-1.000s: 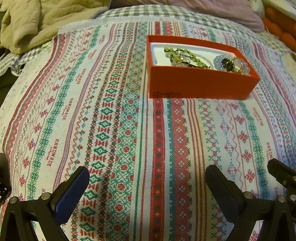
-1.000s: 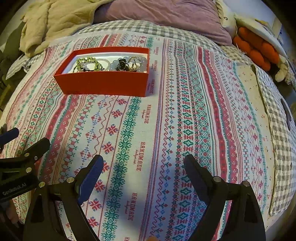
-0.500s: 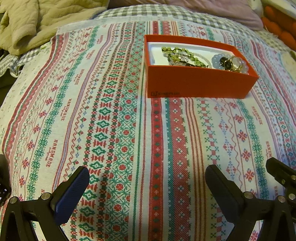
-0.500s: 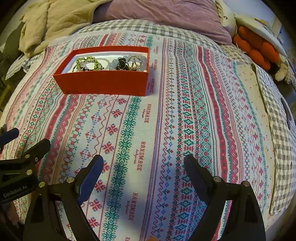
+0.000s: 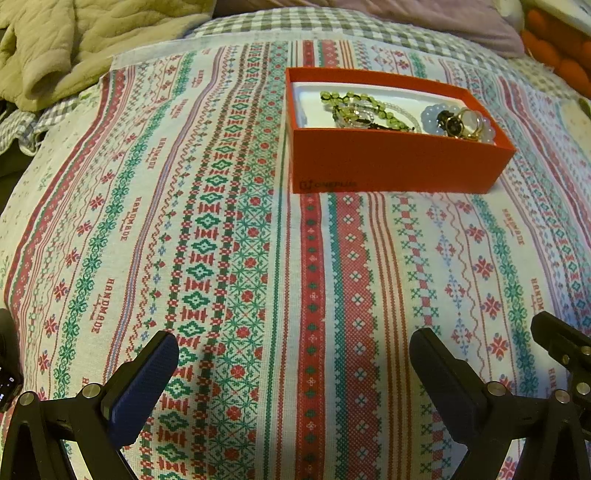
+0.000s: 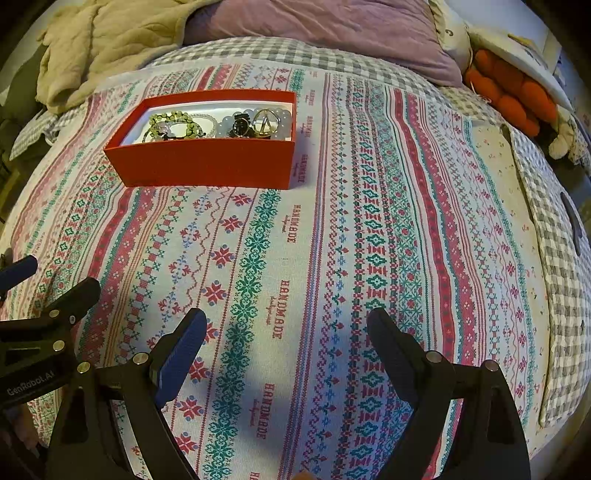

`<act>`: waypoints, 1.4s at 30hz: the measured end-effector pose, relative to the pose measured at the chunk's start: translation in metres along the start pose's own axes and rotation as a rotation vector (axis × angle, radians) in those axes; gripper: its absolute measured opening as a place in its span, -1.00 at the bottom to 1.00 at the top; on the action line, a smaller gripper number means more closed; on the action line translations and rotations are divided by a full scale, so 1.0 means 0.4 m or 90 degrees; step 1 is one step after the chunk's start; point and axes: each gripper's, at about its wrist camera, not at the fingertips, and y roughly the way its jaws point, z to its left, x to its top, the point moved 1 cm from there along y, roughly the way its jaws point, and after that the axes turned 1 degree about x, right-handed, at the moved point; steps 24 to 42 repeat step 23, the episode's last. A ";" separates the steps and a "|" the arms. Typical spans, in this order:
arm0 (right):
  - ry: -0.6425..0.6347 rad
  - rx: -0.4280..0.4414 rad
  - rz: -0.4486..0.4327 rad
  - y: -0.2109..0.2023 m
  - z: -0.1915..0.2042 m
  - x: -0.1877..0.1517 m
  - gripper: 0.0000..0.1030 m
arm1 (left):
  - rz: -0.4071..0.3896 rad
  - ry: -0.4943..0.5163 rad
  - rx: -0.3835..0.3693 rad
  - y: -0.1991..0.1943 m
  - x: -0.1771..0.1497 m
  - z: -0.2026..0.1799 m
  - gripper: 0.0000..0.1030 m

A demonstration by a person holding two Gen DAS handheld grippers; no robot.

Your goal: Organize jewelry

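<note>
Bed surface, catalogued left to right; far left, a rumpled beige quilted blanket [image 6: 110,40] lying over the head end of the grey-checked sheet [image 6: 280,55]; beside it, further back, a mauve pillow [image 6: 332,26]; across the middle, a patterned cloth [image 6: 332,240] with red and green cross-stitch bands and the word HANDMADE, spread flat; on the cloth, left of centre in the right wrist view, an open red box [image 6: 207,166], white-lined, standing flat; contents, left end, a green beaded bracelet [image 6: 171,123] tangled with a pale bead string; contents, right end, a ring of grey-blue beads [image 5: 436,118], a dark-faced watch [image 6: 240,127] and a gold-rimmed round piece [image 6: 267,122], all touching one another; cloth around the box bare; left gripper [image 5: 295,380] low over the near cloth, fingers spread wide, nothing between them, well short of the box; right gripper [image 6: 284,354] likewise spread wide and holding nothing, near the cloth's front edge; far right, an orange segmented cushion [image 6: 513,96] at the bed's margin.
</note>
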 end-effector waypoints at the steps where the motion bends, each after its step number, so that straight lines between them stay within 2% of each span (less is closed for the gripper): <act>1: 0.001 0.000 0.000 0.000 0.000 0.000 0.76 | 0.000 0.000 0.000 0.000 0.000 0.000 0.99; 23: 0.027 -0.013 -0.025 -0.002 -0.001 -0.003 0.76 | -0.007 0.002 0.013 0.009 0.002 0.008 0.99; 42: 0.027 -0.013 -0.025 -0.002 -0.001 -0.003 0.76 | -0.007 0.002 0.013 0.009 0.002 0.008 0.99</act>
